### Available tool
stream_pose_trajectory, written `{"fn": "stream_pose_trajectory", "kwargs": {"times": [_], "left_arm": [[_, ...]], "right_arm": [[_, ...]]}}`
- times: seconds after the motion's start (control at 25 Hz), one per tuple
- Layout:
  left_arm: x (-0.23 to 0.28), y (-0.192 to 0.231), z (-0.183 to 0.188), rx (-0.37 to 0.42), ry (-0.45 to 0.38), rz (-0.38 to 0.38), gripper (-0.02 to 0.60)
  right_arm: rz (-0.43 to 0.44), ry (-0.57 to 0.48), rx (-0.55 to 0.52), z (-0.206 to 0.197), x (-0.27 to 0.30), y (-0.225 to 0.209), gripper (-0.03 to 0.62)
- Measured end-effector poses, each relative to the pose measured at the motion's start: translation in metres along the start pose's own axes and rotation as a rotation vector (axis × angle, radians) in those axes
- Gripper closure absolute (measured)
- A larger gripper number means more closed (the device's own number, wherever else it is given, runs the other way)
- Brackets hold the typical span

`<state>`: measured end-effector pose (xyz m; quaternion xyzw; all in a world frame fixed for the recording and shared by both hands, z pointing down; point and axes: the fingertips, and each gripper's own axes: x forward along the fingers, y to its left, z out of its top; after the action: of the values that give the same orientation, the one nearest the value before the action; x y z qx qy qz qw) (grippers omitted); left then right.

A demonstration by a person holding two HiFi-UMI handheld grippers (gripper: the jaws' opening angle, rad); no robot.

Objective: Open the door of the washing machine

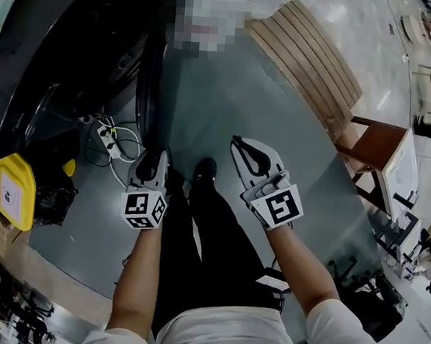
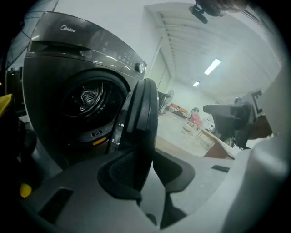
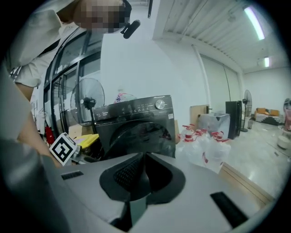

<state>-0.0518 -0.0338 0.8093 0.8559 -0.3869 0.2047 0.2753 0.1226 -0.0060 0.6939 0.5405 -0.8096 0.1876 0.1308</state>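
The washing machine (image 2: 68,73), a dark front-loader, stood at the far left on the grey floor (image 1: 227,109), and its drum was open to view. Its round door (image 2: 144,104) stood wide open, edge-on toward the person and just right of the drum opening. A slatted wooden panel (image 1: 312,57) showed at the far right.

The left tool (image 1: 157,167) was clamped on the near edge of the door, with the rim running down between its 2 pads. The right tool (image 3: 143,159) hung to the right, apart from the door, and its jaws were together with nothing between them.

A cluster of clear water bottles (image 3: 204,145) stood right of the machine. A yellow box (image 1: 9,190) sat at the near left. A white power strip (image 1: 107,142) with cables lay on the floor by the machine.
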Motion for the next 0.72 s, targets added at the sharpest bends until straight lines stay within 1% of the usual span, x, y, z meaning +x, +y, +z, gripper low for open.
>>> {"fn": "stream_pose_trajectory", "kwargs": {"times": [0.12,0.24,0.32,0.4,0.52,0.72], "left_arm": [[0.016,-0.045,-0.007,-0.055,0.012,0.01,0.468],[0.038,-0.088,-0.005,-0.098,0.006,0.013,0.463],[0.053,-0.115,-0.003,-0.115,0.007,-0.004,0.459],[0.07,-0.143,-0.001,-0.118,0.028,-0.051,0.458],[0.099,-0.184,0.003,-0.101,0.06,-0.127,0.462],[0.16,-0.253,0.015,-0.068,0.089,-0.239,0.473]], "right_arm": [[-0.051,-0.051,0.024,-0.002,-0.02,-0.02,0.553],[-0.119,-0.096,0.043,-0.005,-0.043,-0.044,0.553],[-0.173,-0.104,0.075,-0.012,-0.062,-0.058,0.553],[-0.234,-0.096,0.108,-0.024,-0.086,-0.071,0.553],[-0.327,-0.143,0.117,-0.034,-0.123,-0.093,0.553],[-0.434,-0.147,0.163,-0.06,-0.18,-0.113,0.553]]}}
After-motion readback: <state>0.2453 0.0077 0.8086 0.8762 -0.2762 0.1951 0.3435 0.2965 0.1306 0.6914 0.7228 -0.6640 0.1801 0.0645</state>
